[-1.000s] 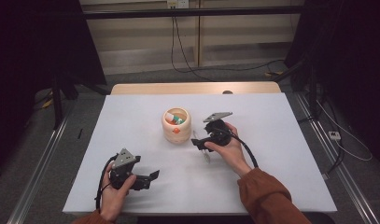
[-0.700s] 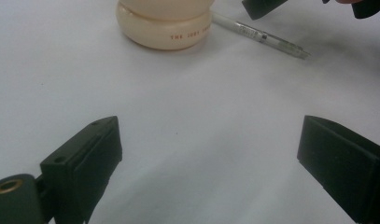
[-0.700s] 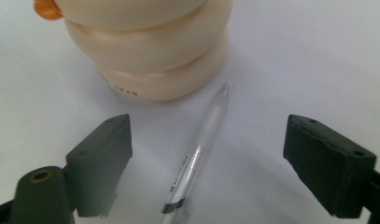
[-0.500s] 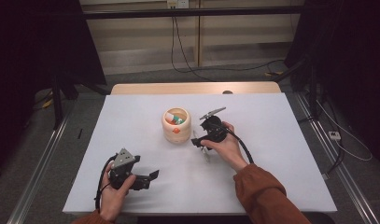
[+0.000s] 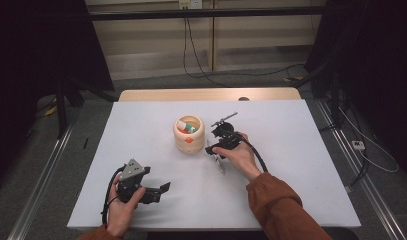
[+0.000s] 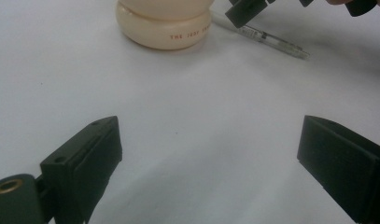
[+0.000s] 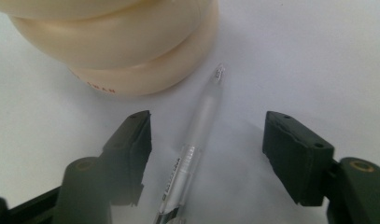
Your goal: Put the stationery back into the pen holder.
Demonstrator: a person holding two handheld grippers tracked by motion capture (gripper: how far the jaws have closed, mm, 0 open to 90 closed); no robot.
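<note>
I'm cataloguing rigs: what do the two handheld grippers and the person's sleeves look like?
Both the left gripper and the right gripper are black, each topped by a grey three-cornered plate and trailing a black cable. The tongs are blocky black pads with brass-coloured pivot rings. The sleeves are rust-orange.

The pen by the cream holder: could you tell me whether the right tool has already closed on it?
No, the pen lies flat on the table between the right tool's open jaws, touching neither.

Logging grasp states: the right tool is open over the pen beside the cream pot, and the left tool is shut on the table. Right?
Not quite: the left tool is open too, its jaws wide apart over bare table in the left gripper view. The rest holds.
</note>
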